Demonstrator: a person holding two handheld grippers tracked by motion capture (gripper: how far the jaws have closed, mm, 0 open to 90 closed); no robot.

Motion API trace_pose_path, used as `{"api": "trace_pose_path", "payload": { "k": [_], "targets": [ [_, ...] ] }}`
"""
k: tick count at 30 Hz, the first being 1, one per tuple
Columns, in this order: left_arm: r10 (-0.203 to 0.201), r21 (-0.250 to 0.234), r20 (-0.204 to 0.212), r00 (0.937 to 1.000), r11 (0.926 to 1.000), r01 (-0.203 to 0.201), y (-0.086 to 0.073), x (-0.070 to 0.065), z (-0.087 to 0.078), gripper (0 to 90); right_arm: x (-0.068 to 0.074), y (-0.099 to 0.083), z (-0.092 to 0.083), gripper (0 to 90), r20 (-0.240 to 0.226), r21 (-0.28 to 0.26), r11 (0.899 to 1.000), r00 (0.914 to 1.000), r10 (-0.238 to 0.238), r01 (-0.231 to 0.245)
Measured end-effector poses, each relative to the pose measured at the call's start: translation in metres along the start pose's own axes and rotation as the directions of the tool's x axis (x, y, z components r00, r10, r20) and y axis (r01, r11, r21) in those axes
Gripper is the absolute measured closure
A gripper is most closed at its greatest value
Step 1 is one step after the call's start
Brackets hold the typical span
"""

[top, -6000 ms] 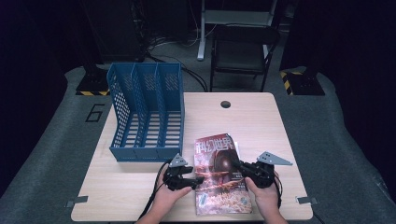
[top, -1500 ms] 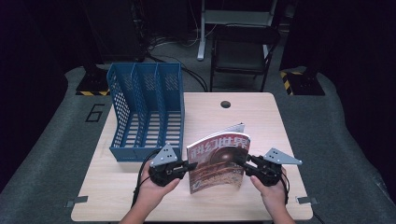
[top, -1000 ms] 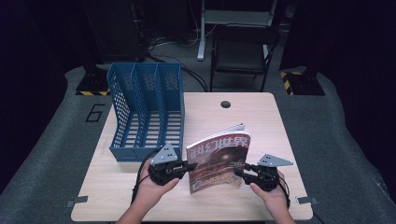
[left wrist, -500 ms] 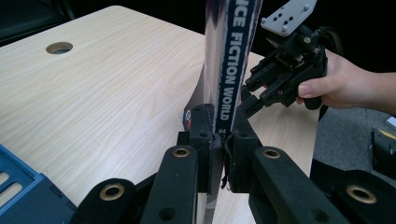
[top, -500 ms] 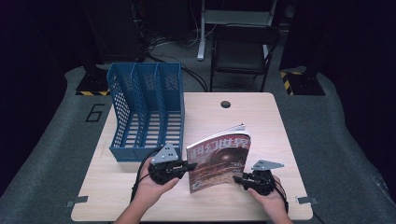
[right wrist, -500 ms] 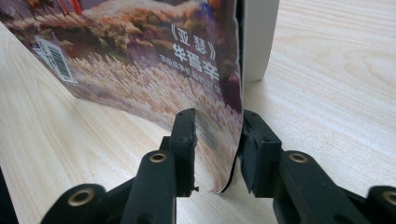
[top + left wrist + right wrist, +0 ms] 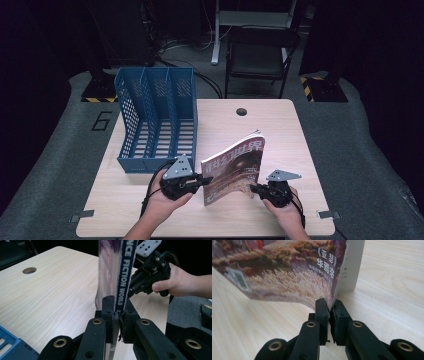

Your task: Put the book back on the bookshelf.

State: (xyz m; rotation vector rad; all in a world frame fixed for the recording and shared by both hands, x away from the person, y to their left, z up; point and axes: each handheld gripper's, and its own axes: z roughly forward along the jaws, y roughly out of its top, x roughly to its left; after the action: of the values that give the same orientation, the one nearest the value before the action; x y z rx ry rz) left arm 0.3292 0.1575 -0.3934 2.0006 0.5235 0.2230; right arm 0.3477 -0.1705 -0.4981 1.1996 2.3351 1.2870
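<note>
On the wooden table a magazine stands upright — left gripper pinching its spine, right gripper just closed on its cover.

High view sat above the near edge, looked forward and down over the whole tabletop. Each gripper view rode low and very close, looking along its own fingers. All three shared the upright magazine and the wood around it.
</note>
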Motion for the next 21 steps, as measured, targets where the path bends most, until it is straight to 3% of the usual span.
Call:
{"api": "trace_pose_path", "payload": {
  "k": [3, 8, 14, 21],
  "targets": [
    [-0.012, -0.001, -0.007, 0.9999, 0.9999, 0.012, -0.001, 0.001, -0.002, 83.7, 0.003, 0.004, 0.003, 84.5, 0.019, -0.022, 1.0, 0.9996, 0.023, -0.022],
    [-0.005, -0.009, -0.018, 0.9998, 0.9999, 0.005, -0.001, -0.002, -0.007, 83.7, 0.005, 0.009, 0.008, 84.2, 0.034, -0.059, 0.998, 0.9994, 0.001, 0.001],
    [0.021, 0.014, -0.03, 0.9993, 0.9997, -0.021, -0.003, -0.008, -0.008, 83.6, 0.006, 0.012, 0.016, 82.7, 0.048, -0.051, 0.999, 0.9989, -0.005, 0.007],
    [0.01, 0.024, -0.044, 0.999, 0.9997, -0.009, -0.005, -0.008, -0.01, 83.6, 0.005, 0.014, 0.023, 81.7, 0.028, -0.032, 0.999, 0.9994, -0.023, 0.024]
  ]
}}
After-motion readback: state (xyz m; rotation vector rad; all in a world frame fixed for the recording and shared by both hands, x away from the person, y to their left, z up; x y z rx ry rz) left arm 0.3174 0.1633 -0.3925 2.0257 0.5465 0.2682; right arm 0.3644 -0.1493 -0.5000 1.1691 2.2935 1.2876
